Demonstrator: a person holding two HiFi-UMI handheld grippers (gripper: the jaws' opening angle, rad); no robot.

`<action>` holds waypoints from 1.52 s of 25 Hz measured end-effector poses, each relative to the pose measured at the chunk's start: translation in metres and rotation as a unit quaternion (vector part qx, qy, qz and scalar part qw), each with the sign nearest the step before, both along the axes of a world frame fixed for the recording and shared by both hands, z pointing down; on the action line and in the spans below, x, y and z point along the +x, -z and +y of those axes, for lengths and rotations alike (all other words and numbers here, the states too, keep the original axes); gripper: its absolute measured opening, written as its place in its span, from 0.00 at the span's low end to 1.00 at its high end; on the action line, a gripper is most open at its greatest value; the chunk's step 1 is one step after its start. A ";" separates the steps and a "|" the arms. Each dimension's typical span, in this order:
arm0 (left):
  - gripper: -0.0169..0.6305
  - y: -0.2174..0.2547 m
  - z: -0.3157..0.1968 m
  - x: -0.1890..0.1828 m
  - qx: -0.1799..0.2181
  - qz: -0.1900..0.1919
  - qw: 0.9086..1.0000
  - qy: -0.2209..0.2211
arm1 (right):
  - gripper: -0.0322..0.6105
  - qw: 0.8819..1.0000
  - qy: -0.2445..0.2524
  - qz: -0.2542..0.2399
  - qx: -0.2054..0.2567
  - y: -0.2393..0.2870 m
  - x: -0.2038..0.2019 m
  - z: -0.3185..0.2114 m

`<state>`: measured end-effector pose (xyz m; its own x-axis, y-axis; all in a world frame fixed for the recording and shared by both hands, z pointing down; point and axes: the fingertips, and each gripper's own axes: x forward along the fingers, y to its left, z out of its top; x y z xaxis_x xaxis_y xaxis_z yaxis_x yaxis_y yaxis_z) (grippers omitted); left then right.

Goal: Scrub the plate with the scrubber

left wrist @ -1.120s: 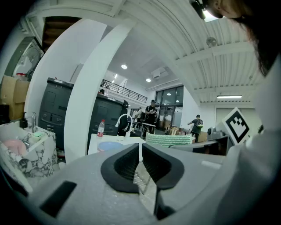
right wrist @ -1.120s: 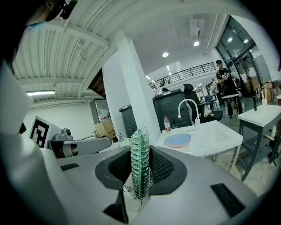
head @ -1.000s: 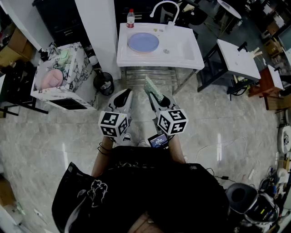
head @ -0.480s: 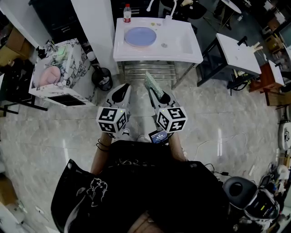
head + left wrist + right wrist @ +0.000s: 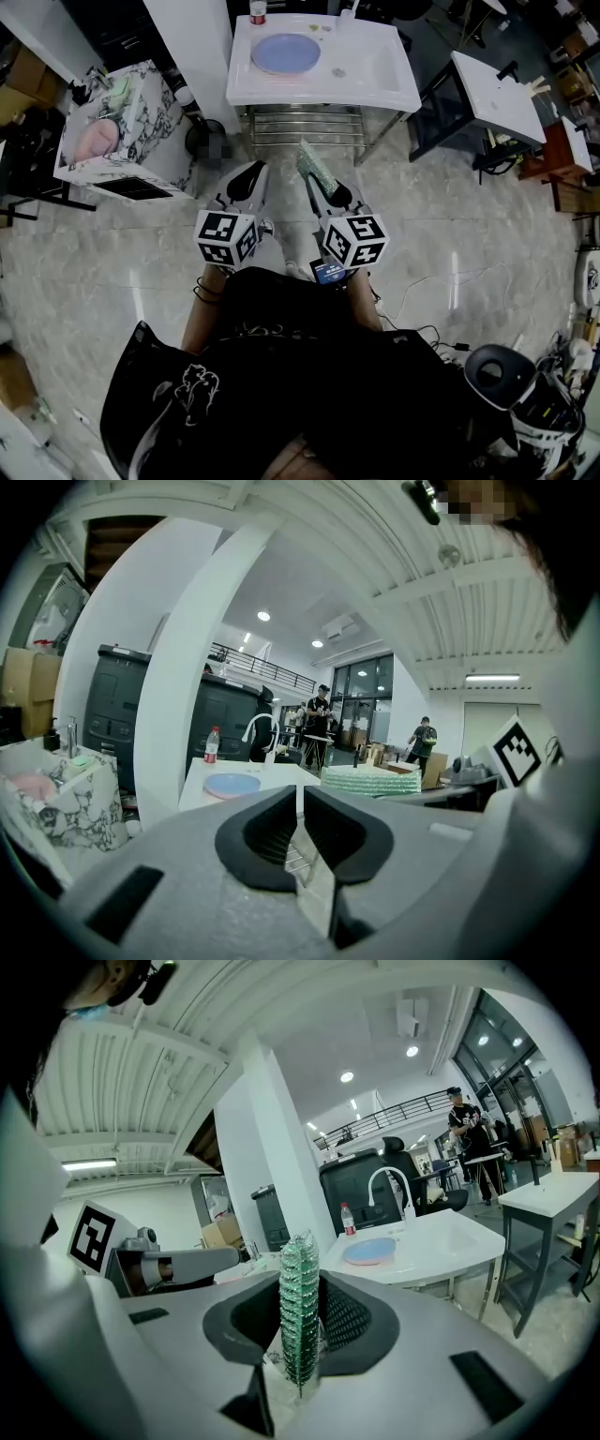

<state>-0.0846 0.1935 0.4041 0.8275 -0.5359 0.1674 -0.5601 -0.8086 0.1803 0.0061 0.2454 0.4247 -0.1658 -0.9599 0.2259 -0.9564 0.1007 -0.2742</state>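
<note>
The left gripper (image 5: pixel 300 829) is pinched shut on nothing, while the right gripper (image 5: pixel 302 1321) clamps the green scrubber (image 5: pixel 300 1274) on edge. Both have sunk a little, and the sink (image 5: pixel 380 92) has slid towards the head view's top edge, so no scrubbing yet. The blue plate (image 5: pixel 286 53) lies on the sink's left side by a bottle (image 5: pixel 257 11), well apart from the scrubber, with bare floor and a metal rack (image 5: pixel 305 127) between.

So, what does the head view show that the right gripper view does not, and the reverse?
Only the head view: the person's own dark top and the glossy floor around them. Only the right gripper view: another person standing far behind the sink, and ceiling lights. Both: the blue plate on the white sink, the bottle beside it, and the scrubber clamped in the right gripper.
</note>
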 end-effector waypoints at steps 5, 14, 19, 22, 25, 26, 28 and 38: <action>0.07 -0.003 -0.017 0.006 -0.006 0.002 1.000 0.005 | 0.19 1.000 0.003 -0.012 0.002 -0.003 0.007 -0.018; 0.07 -0.015 -0.100 0.043 -0.018 0.008 1.000 -0.007 | 0.19 1.000 -0.003 0.004 -0.014 -0.014 0.042 -0.092; 0.07 -0.012 -0.159 0.068 -0.023 0.012 0.999 -0.022 | 0.19 1.000 -0.013 0.004 -0.018 -0.010 0.067 -0.149; 0.07 -0.016 -0.194 0.076 -0.031 0.012 0.999 -0.026 | 0.19 1.000 -0.010 0.006 -0.020 -0.011 0.073 -0.183; 0.07 -0.020 -0.226 0.086 -0.034 0.008 0.999 -0.033 | 0.19 1.000 -0.012 0.007 -0.025 -0.013 0.081 -0.216; 0.07 -0.020 -0.235 0.089 -0.035 0.008 0.999 -0.036 | 0.19 1.000 -0.013 0.007 -0.027 -0.014 0.084 -0.226; 0.07 -0.023 -0.254 0.094 -0.038 0.007 0.998 -0.042 | 0.19 0.999 -0.016 0.006 -0.029 -0.016 0.089 -0.247; 0.07 -0.041 -0.315 0.103 -0.059 0.000 0.997 -0.048 | 0.19 0.999 -0.029 0.006 -0.038 -0.021 0.109 -0.305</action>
<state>0.0181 -0.1219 0.4448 0.8739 -0.4313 0.2242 -0.4816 -0.8310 0.2785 0.1149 -0.0598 0.4455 -0.1065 -0.9479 0.3002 -0.9633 0.0235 -0.2675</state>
